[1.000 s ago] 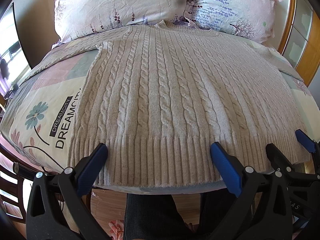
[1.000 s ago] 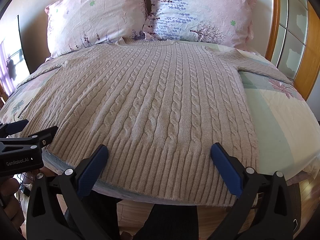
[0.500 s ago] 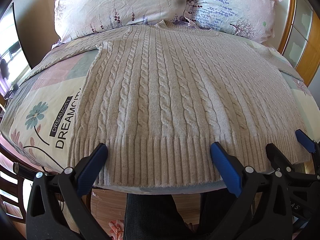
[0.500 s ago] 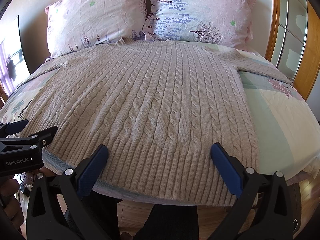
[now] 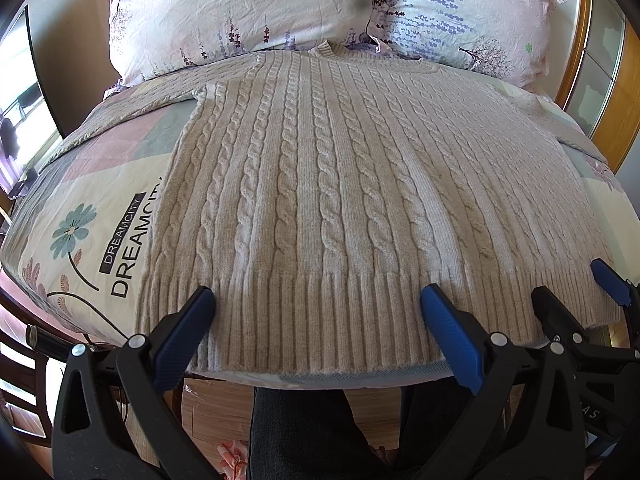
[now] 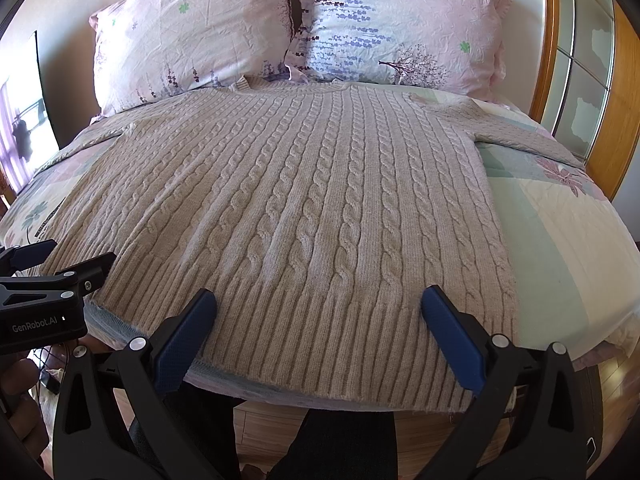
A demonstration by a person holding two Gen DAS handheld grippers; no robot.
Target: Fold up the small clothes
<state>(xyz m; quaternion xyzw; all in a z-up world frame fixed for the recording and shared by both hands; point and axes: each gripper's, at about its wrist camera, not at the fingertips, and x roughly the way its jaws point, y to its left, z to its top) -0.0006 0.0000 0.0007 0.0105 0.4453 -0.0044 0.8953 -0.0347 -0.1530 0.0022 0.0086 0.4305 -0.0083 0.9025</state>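
Observation:
A beige cable-knit sweater lies flat on the bed, neck toward the pillows, ribbed hem at the near edge; it also shows in the right wrist view. Its sleeves spread out to both sides. My left gripper is open and empty, its blue pads just over the left part of the hem. My right gripper is open and empty over the right part of the hem. The right gripper also shows at the right edge of the left wrist view, and the left gripper at the left edge of the right wrist view.
Two floral pillows stand at the head of the bed. A printed bedsheet covers the mattress. A wooden-framed cabinet stands to the right. The person's dark trousers and the wood floor lie below the bed edge.

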